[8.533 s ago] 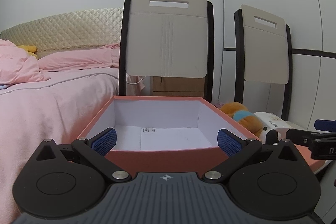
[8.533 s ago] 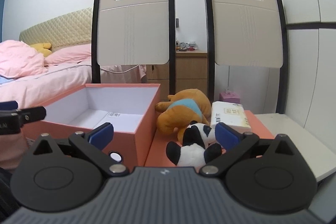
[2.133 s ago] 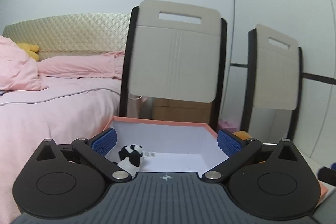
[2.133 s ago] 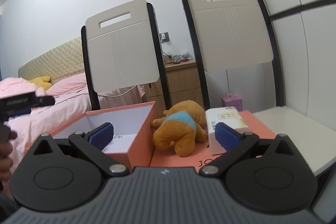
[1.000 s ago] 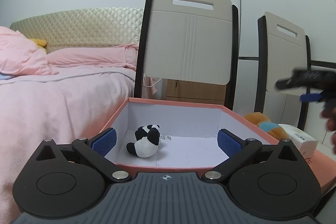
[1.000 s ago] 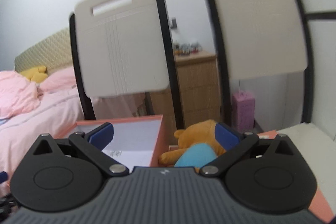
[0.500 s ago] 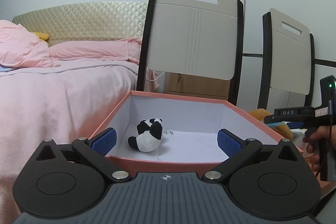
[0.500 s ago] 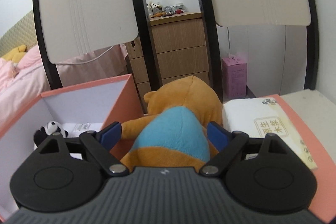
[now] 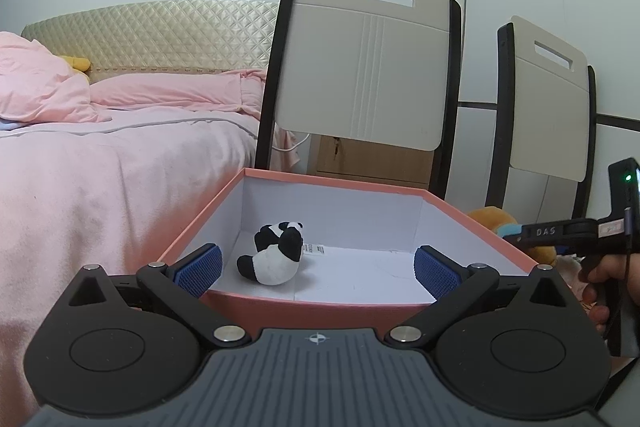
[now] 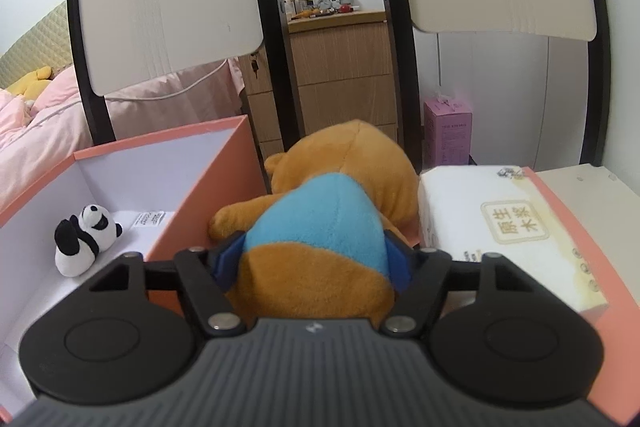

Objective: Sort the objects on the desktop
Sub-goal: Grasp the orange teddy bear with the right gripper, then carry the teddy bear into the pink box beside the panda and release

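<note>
Right claw (image 10: 316,261) level, clamped around bear plush (image 10: 320,227).

My right fingers (image 10: 228,261) sank mostly out of sight into the bear (image 10: 320,227), whose face I could not see. From my left, the box (image 9: 480,227) wall hid most of it. The tissue pack's (image 10: 508,227) small print was unreadable.

This is a bedroom in a home: a bed (image 9: 120,155) with pink bedding and a quilted beige headboard (image 9: 160,35), 2 folding chairs (image 9: 368,67) leaning by the white wall, and a wooden nightstand (image 10: 340,67) cluttered with small items behind them.
</note>
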Motion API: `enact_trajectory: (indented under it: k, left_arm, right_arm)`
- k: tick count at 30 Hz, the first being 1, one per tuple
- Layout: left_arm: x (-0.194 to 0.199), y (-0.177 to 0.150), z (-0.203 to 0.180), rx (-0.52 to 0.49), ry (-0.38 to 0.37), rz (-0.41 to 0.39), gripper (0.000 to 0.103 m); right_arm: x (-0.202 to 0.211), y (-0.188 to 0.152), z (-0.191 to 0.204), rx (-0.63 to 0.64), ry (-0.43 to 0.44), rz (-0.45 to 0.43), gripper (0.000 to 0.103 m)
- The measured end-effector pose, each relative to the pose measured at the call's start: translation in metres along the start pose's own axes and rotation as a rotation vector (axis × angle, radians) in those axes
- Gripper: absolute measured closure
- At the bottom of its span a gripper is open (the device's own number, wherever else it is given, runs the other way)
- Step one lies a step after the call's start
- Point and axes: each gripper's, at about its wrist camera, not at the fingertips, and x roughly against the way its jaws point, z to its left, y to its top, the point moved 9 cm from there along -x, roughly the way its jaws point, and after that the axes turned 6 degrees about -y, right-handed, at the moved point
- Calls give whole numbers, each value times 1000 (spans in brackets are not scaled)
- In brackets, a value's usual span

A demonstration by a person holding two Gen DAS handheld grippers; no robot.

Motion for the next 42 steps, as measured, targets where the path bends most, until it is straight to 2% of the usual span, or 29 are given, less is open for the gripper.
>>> enact_trajectory:
  k: [5,13,17,20,24,30,35,42]
  left_arm:
    - [-1,-1,-2,-9,1,1,0]
    - [-3,-4,-3,-19,12,5,0]
    - [-4,-3,-4,-18,12,3,0]
    - [-5,-3,-4,-17,13,5,0]
    - [-4,-3,-2,-5,13,6,0]
    - [-4,-2,1,13,9,7,0]
    - [-2,0,7,53,-6,2,0]
    - [1,2,11,82,-18,-4,0]
  right_arm:
    - [18,13,-2,-22,8,-51,35]
    - [51,40,8,14,-8,-201,35]
    - [64,52,20,25,16,-249,35]
    - [68,59,33,26,64,-250,34]
    - [58,65,70,79,142,-173,34]
    - [21,61,136,233,204,34,34]
    - [-13,45,184,336,191,181,34]
    - [-61,14,222,417,146,279,34]
